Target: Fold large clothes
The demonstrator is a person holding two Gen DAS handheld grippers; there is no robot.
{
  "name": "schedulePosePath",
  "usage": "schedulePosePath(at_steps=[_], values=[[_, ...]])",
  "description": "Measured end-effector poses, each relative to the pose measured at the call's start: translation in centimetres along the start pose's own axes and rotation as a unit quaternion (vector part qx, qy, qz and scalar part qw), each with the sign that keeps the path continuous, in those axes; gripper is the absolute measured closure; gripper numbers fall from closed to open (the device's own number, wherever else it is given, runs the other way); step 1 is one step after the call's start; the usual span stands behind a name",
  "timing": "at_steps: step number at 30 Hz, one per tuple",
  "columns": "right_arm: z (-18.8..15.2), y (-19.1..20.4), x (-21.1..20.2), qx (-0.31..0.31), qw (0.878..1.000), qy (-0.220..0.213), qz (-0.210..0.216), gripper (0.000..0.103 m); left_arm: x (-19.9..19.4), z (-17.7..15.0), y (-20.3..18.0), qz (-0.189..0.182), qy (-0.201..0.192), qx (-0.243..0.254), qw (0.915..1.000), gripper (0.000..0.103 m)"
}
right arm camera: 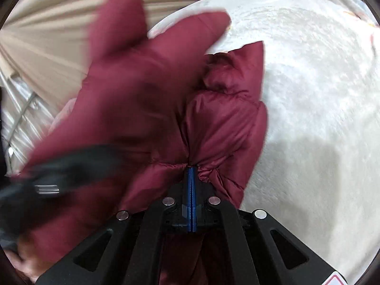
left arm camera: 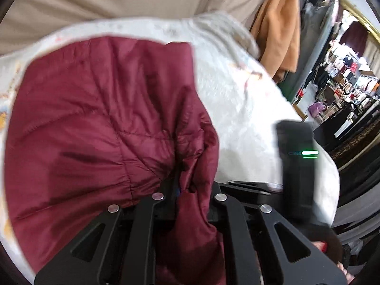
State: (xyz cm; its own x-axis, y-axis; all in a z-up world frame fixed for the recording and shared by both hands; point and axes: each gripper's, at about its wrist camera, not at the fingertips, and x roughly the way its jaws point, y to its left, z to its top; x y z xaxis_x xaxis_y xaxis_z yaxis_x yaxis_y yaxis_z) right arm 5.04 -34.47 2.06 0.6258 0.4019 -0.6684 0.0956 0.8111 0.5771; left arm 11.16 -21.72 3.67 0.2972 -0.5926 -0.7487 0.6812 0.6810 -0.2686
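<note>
A maroon quilted puffer jacket [left arm camera: 95,118] fills the left and centre of the left wrist view, spread over a white fleecy blanket [left arm camera: 237,109] that runs toward the upper right of the frame. At the lower centre the left gripper [left arm camera: 182,190] has its two black fingers pinched on a bunched fold of the jacket, with cloth spilling down between the linkage arms. The right gripper [left arm camera: 296,166] shows as a dark blurred block with a green light at the right of that view.

In the right wrist view, the right gripper [right arm camera: 191,168] has its blue-padded fingers pressed together on a gathered seam of the maroon jacket [right arm camera: 225,118], which rises from lower centre toward the upper left, over the white blanket [right arm camera: 320,95] on the right. A blurred dark shape at the lower left is probably the left gripper [right arm camera: 47,185], though the smear makes that uncertain.

The step in hand appears to be a fold in mid-carry: both grippers hold one edge of the jacket lifted off the blanket. The next move calls for carrying that edge across the garment's body with both holds level, laying it down flat and only then letting go, so the slippery padded cloth does not slide or bunch.
</note>
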Motion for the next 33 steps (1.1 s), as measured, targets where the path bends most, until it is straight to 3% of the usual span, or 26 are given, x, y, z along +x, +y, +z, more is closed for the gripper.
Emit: schedulePosePath(at_steps=[3,6,8,13,14,17,19,22,25,28,33], values=[[0.8,-2.0,-1.4,0.038,0.999,-0.012,0.010,0.103,2.4,0.0,0.7,-0.006,0.020,-0.020,0.9996,0.093],[0.1,-2.9,-3.8,0.057,0.998,-0.038,0.014,0.102,3.7,-0.5,0.3,0.010,0.019,-0.008,0.9997,0.092],[-0.6,-3.2,-5.5,0.060,0.996,-0.060,0.007,0.093,4.3,-0.7,0.1,0.020,0.015,-0.003,0.9997,0.092],[-1.9,-2.4,-6.4,0.070,0.993,-0.095,-0.003,0.093,2.7,-0.9,0.5,0.001,-0.008,-0.021,0.9997,0.087],[-1.8,-2.6,-6.6,0.076,0.992,-0.103,0.000,0.093,1.3,-1.1,0.3,-0.004,-0.013,-0.023,0.9996,0.085],[-1.5,-2.7,-8.2,0.067,0.990,-0.124,0.003,0.088,-3.3,-1.6,-0.2,-0.019,-0.045,-0.018,0.9987,0.060],[-0.6,-2.9,-9.7,0.049,0.990,-0.135,0.002,0.074,-7.3,-2.0,-0.5,-0.031,-0.084,-0.012,0.9959,0.043],[0.4,-1.8,-10.6,0.022,0.989,-0.147,0.003,0.059,-13.0,-2.9,0.1,-0.035,-0.138,-0.010,0.9898,0.034],[1.9,0.0,-10.6,-0.002,0.989,-0.149,0.010,0.050,-15.7,-3.6,2.0,0.005,-0.166,-0.024,0.9859,0.033],[3.9,1.6,-9.4,-0.015,0.990,-0.138,0.012,0.048,-15.9,-4.5,5.3,0.031,-0.147,-0.066,0.9865,0.033],[7.9,2.3,-5.6,-0.018,0.994,-0.106,-0.002,0.048,-13.5,-5.9,7.6,0.010,-0.100,-0.103,0.9897,0.033]])
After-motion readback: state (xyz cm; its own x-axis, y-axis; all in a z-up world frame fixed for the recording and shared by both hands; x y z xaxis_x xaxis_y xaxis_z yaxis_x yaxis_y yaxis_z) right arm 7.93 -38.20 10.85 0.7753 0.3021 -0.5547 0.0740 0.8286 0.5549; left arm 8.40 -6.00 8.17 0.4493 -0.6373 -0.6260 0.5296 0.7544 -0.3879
